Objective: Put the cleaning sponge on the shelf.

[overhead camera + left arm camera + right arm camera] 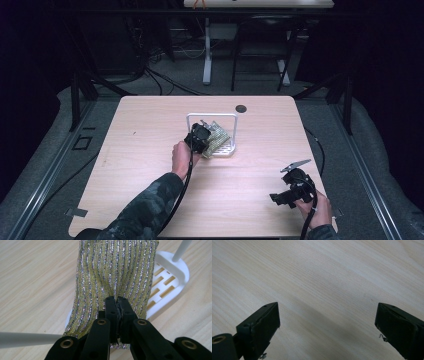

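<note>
The left gripper (117, 301) is pinching a fold of the gold striped cloth (115, 272), which is draping over the white rack (172, 277) mid-table. Keeping that pinch firm is advisable while lifting. The right gripper (327, 322) is resting spread apart, holding nothing.

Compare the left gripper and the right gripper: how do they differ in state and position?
The left gripper is shut, pinching the gold-and-silver striped cloth; the right gripper stands wide open with nothing between its jaws. The left gripper is at the white slotted rack mid-table; the right gripper is over bare light wooden table near the near-right corner. Both have black jaws.
</note>
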`<state>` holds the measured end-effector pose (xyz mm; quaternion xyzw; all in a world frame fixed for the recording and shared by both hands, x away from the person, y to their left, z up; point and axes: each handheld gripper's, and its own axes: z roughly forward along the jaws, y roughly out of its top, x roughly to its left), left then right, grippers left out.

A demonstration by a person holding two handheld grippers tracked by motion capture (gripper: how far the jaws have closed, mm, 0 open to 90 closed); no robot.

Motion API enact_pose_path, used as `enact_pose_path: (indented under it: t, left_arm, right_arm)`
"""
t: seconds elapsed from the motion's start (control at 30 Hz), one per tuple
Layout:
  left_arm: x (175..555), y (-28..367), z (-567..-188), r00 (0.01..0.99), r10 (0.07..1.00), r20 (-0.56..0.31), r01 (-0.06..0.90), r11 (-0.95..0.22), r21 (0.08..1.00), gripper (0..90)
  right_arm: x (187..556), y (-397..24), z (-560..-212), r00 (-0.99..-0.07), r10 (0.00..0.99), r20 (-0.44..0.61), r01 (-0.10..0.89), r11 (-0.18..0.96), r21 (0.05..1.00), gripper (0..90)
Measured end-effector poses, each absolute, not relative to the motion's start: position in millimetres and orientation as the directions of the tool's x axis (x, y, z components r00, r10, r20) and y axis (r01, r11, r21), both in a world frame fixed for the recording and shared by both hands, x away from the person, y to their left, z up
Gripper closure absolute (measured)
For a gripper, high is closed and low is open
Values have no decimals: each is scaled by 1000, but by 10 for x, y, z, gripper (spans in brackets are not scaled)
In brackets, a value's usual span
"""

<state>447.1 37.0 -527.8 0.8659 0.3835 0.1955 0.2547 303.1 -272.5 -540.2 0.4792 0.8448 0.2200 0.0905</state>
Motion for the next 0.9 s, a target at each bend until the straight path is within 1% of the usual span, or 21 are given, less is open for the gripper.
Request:
enact_pose_path:
  t: [0.2, 0.37, 0.57, 0.6, 0.67, 0.8, 0.9]
  left_arm:
    - [4472, 297, -5320, 642, 753, 145, 564, -592, 575, 871]
    - [4466, 276, -5320, 632, 761, 145, 564, -580, 588, 837]
    - [4469, 263, -5321, 637, 757, 149, 562, -588, 583, 786]
    - [4469, 263, -5321, 637, 757, 149, 562, -588, 583, 769]
    - [4467, 265, -5309, 638, 755, 151, 562, -590, 579, 701]
    - [4448, 255, -5302, 649, 749, 133, 570, -594, 567, 532]
    - [4426, 240, -5296, 655, 746, 120, 574, -594, 563, 435]
  right_arm:
    - [3027, -2724, -5406, -523, 850, 64, 772, 440, 459, 54]
    - [3019, -2747, -5410, -523, 849, 71, 771, 436, 464, 54]
    - [3028, -2733, -5411, -528, 846, 76, 770, 439, 463, 54]
    - [3028, -2733, -5411, -528, 846, 76, 770, 439, 463, 54]
    - [3029, -2724, -5409, -529, 845, 73, 768, 441, 463, 54]
    - [3028, -2721, -5403, -530, 845, 73, 770, 444, 459, 54]
    - [3026, -2714, -5399, -533, 843, 68, 765, 446, 464, 54]
